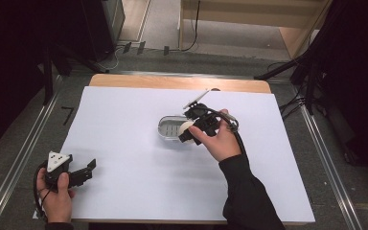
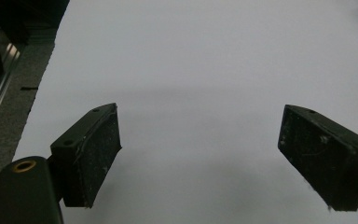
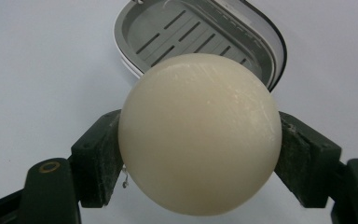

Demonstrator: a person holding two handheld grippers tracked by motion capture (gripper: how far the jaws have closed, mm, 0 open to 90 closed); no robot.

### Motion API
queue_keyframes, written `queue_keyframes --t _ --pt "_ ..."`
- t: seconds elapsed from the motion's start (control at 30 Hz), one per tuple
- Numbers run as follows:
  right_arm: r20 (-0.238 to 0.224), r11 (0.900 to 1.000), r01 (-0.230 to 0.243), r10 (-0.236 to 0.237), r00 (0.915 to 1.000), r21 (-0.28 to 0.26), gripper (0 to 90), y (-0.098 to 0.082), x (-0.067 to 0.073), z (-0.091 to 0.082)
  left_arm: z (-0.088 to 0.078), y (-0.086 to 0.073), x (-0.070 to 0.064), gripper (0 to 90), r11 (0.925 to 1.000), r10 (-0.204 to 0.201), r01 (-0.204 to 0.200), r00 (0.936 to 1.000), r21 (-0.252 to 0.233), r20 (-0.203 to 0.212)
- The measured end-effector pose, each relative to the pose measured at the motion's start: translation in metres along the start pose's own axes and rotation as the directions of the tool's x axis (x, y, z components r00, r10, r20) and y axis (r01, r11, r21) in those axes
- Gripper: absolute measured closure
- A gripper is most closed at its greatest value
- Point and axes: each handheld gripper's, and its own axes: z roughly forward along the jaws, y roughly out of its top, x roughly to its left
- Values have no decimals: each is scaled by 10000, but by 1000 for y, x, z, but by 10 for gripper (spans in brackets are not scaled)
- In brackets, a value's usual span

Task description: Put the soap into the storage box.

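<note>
A round cream soap bar [image 3: 199,133] sits clamped between the two black jaws of my right gripper [image 3: 200,156], which is shut on it. In the high view the right gripper [image 1: 190,132] holds the soap [image 1: 187,127] at the right end of an oval grey soap dish [image 1: 169,128] in the middle of the table. The dish [image 3: 168,32] has a slotted floor and lies just beyond the soap. My left gripper [image 1: 88,168] rests near the table's front left corner. Its jaws stand wide apart over bare white surface [image 2: 200,144], with nothing between them.
A white sheet [image 1: 124,158] covers the wooden table. A thin white strip [image 1: 196,99] lies behind the dish near the back edge. Metal rails run along both sides of the table, and dark stands and cables crowd the floor at the right.
</note>
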Motion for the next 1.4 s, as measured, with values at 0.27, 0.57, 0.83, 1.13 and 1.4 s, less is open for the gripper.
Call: queue_keyframes --t 0.27,0.57,0.83,1.13,1.4 --pt "-33 10000 78 -78 10000 8 252 8 7 2 0 0 0 140 10000 16 -16 10000 57 -16" --pt "-74 10000 88 -88 9999 24 252 15 12 6 0 0 0 140 10000 9 -9 10000 88 -39" --pt "-45 9999 129 -128 9999 113 252 23 16 12 1 0 -1 140 9999 17 -16 10000 104 -64" --pt "60 9995 -111 109 9999 294 252 27 12 23 1 0 -1 140 9999 5 -4 10000 121 -44" --pt "352 9988 -314 300 9989 388 252 33 13 31 1 1 -1 140 9999 12 -11 10000 129 -51"
